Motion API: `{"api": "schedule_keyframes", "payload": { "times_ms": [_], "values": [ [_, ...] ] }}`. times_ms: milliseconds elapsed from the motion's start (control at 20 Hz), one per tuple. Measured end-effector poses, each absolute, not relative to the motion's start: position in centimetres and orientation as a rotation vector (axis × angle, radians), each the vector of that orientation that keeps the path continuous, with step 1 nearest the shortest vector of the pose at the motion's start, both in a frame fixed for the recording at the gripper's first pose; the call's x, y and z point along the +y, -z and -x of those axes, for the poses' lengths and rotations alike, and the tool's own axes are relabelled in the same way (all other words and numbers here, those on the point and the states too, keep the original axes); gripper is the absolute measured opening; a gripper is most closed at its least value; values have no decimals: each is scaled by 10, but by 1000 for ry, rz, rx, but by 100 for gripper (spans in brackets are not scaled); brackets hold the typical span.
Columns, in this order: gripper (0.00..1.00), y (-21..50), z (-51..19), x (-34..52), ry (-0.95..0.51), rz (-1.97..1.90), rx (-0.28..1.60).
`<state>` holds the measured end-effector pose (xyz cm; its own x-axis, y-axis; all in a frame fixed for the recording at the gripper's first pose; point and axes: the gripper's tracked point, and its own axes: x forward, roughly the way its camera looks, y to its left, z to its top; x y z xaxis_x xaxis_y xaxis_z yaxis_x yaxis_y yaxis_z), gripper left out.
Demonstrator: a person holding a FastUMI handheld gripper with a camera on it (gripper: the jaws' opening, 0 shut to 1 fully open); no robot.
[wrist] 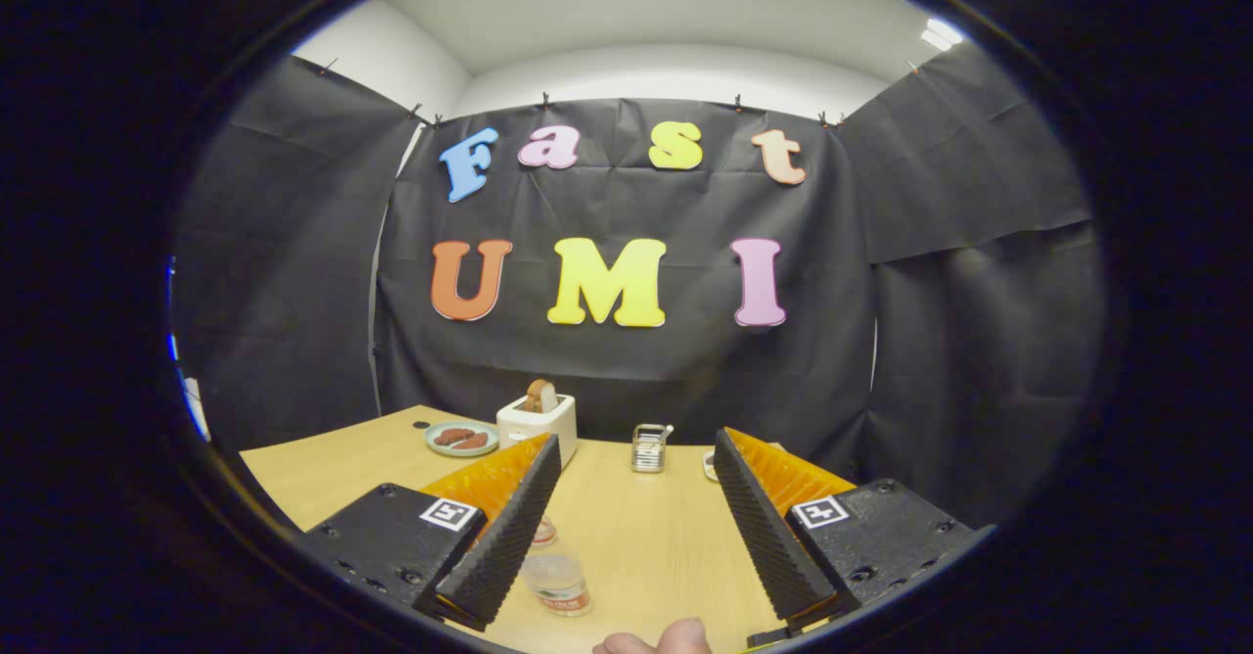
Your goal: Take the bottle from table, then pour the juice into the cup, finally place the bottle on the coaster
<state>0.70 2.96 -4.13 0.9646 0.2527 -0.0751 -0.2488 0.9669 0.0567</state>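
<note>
Above a wooden table (636, 537), the gripper (636, 517) hangs with its fingers spread wide, grasping nothing. Just beside the left finger stands a clear bottle (556, 581), partly hidden behind it. Beyond the fingers sit a white toaster (536, 424) holding bread, a plate (461, 438) and a small metal rack (648, 448).
</note>
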Motion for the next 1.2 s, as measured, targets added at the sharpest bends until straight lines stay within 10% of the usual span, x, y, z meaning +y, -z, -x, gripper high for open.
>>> {"api": "schedule_keyframes", "payload": {
  "times_ms": [1200],
  "values": [
    [100,190,48,98,-292,-17,271]
  ]
}}
